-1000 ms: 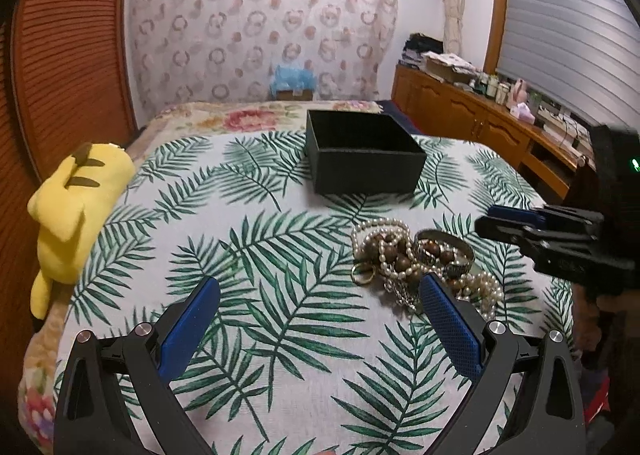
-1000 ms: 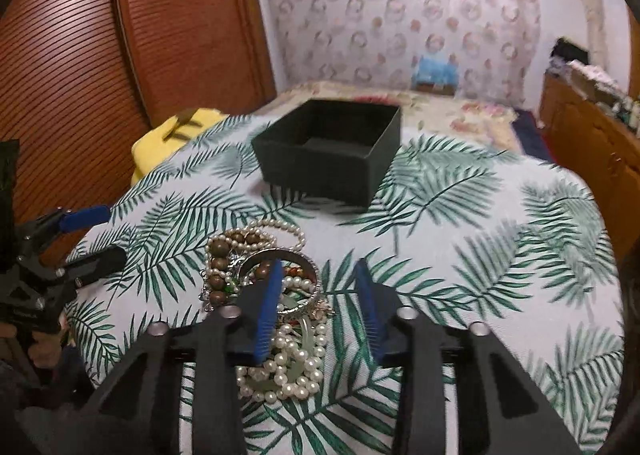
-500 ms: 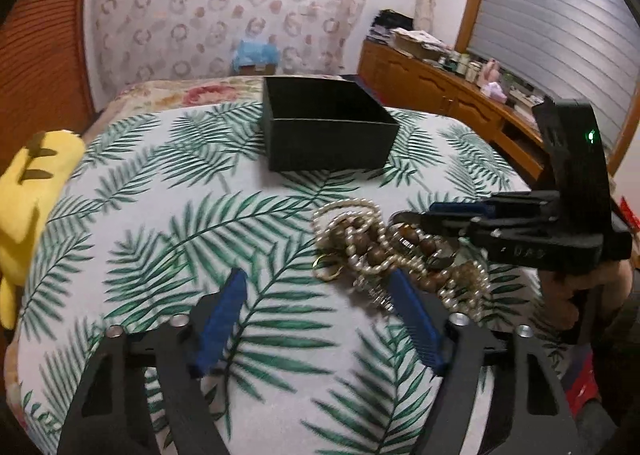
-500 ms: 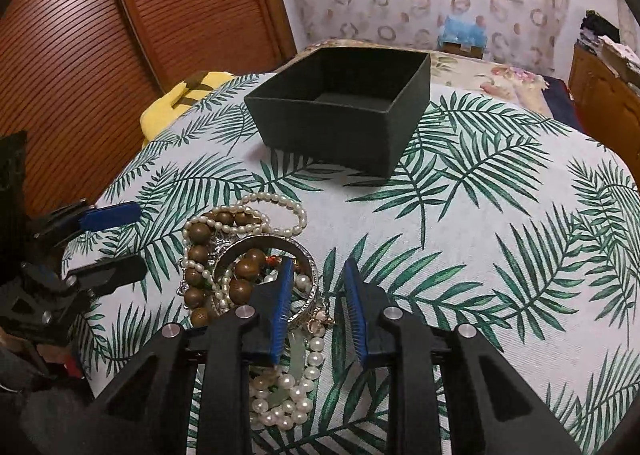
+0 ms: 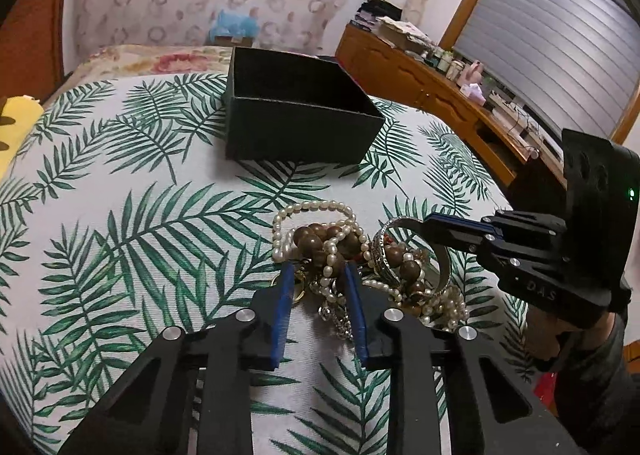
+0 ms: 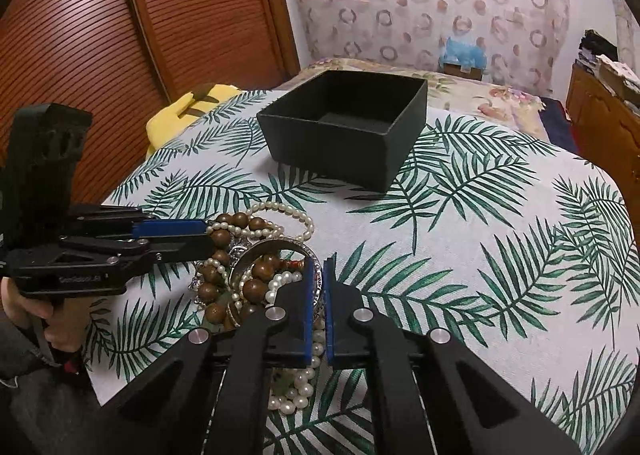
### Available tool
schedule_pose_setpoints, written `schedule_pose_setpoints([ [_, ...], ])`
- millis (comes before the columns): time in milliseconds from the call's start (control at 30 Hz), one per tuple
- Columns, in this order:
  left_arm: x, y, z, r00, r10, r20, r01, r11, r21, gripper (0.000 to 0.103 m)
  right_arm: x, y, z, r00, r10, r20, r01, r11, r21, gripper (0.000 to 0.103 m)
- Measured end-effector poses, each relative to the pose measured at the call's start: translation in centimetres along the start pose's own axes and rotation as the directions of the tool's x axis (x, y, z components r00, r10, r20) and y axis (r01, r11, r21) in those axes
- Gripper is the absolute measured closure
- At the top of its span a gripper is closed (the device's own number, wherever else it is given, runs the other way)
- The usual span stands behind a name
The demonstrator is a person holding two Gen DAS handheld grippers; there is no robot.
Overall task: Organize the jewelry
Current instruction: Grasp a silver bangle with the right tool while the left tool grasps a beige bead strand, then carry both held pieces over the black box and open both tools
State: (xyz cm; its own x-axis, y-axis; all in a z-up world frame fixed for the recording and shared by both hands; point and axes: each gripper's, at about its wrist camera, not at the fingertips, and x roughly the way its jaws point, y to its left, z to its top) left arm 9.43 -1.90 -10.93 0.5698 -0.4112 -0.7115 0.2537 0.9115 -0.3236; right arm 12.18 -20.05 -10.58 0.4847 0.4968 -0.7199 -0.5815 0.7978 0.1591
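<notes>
A heap of jewelry lies on the palm-leaf cloth: a pearl strand (image 5: 310, 210), brown wooden beads (image 5: 316, 241) and a silver bangle (image 5: 440, 255). My right gripper (image 6: 319, 287) is shut on the silver bangle (image 6: 280, 245), which is tilted up on its edge; the gripper also shows in the left wrist view (image 5: 430, 231). My left gripper (image 5: 318, 295) is half closed around the near part of the heap, by a gold ring (image 5: 298, 295) and a chain; it also shows in the right wrist view (image 6: 208, 235). An open black box (image 5: 298, 111) stands behind the heap, with nothing visible inside.
A yellow plush toy (image 6: 188, 111) lies at the left edge of the table. A wooden sideboard (image 5: 436, 95) with clutter runs along the right. A flowered bed (image 6: 460, 83) lies behind the table.
Both grippers have moved in onto the heap. The right gripper has shut on the silver bangle and tilted it up. The left gripper's jaws have narrowed from wide open.
</notes>
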Motion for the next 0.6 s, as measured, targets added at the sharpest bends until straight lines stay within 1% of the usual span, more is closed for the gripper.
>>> schedule_pose_setpoints([
  [67,0.3,0.0,0.2,1.0,-0.003,0.0,0.003,1.0,0.005,0.088,-0.2,0.0,0.0,1.0,-0.002,0.011,0.002,1.0,0.007,0.098],
  [100,0.3,-0.1,0.3,1.0,-0.003,0.001,0.003,1.0,0.009,0.089,-0.3,0.0,0.1,1.0,-0.005,0.019,0.005,1.0,0.006,0.098],
  [133,0.3,-0.2,0.3,1.0,0.002,0.004,-0.002,1.0,0.014,0.091,-0.4,0.0,0.1,1.0,-0.009,0.025,0.009,1.0,0.005,0.098],
  [200,0.2,-0.4,0.2,1.0,0.025,0.013,-0.025,0.999,0.027,0.099,-0.7,0.1,0.2,0.999,-0.012,0.035,0.012,1.0,0.002,0.098],
  [233,0.2,-0.4,0.2,0.999,0.037,0.018,-0.037,0.999,0.032,0.099,-0.9,0.1,0.2,0.999,-0.015,0.04,0.015,1.0,-0.001,0.098],
  [300,-0.1,-0.4,0.2,0.999,0.026,0.025,-0.026,0.999,0.032,0.099,-1.0,0.3,0.2,0.999,-0.019,0.042,0.02,1.0,-0.003,0.098],
  [433,-1.4,-0.8,0.4,0.997,0.04,0.064,-0.043,0.998,0.05,0.099,-1.2,0.2,0.1,0.998,-0.025,0.049,0.025,1.0,0.0,0.098],
  [600,-3.2,-1.4,2.0,0.992,0.039,0.116,-0.047,0.996,0.071,0.099,-2.2,0.1,0.5,0.996,-0.041,0.083,0.041,0.999,0.007,0.098],
])
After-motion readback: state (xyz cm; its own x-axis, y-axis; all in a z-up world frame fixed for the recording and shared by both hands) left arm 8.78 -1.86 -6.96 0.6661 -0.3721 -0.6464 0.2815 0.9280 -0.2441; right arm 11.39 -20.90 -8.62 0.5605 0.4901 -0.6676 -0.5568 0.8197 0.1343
